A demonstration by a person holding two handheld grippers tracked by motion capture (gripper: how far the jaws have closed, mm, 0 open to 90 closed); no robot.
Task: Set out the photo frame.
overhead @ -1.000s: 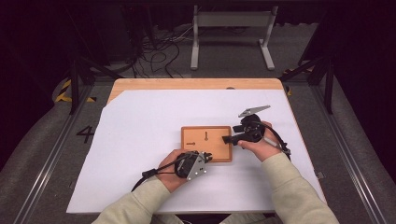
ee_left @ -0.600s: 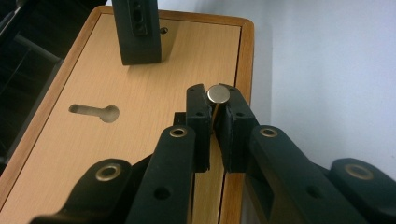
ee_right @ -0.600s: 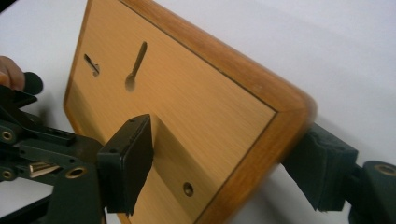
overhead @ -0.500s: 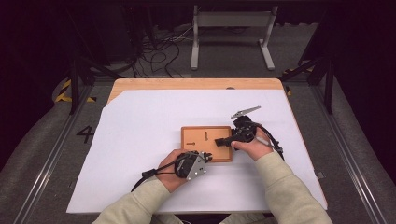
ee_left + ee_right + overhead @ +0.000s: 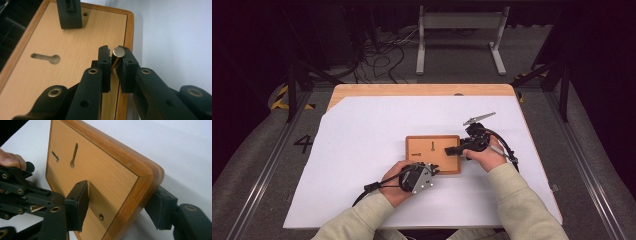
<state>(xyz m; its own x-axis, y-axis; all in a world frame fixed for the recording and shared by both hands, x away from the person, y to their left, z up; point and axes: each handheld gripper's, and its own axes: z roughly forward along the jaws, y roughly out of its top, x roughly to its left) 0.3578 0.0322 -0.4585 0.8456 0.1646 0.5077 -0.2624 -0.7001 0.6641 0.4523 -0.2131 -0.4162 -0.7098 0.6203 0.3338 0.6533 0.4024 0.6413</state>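
Observation:
A flat wooden board (image 5: 424, 165) with two keyhole slots (image 5: 432, 146) lies on the white sheet. My left gripper (image 5: 432, 170) sits at the board's near edge. Its jaws have just eased slightly apart but stay shut on a brass pin (image 5: 118, 52), whose round head stands above the pads (image 5: 103, 58). My right gripper (image 5: 451, 150) reaches in from the right, and its jaws have just been closing on the board's corner (image 5: 140, 182). One pad (image 5: 76, 205) lies on the top face near a small hole (image 5: 101, 216), the other (image 5: 160, 207) against the outer edge.
A white sheet (image 5: 362, 150) covers most of the table, with bare wood along the far edge (image 5: 422, 90). A metal stand (image 5: 459, 30) and cables (image 5: 382, 55) are on the floor behind. Rails run along both sides of the table.
My right gripper has shifted left from beside the board onto its right corner, and its jaws have narrowed around it. The left hand has stayed put.

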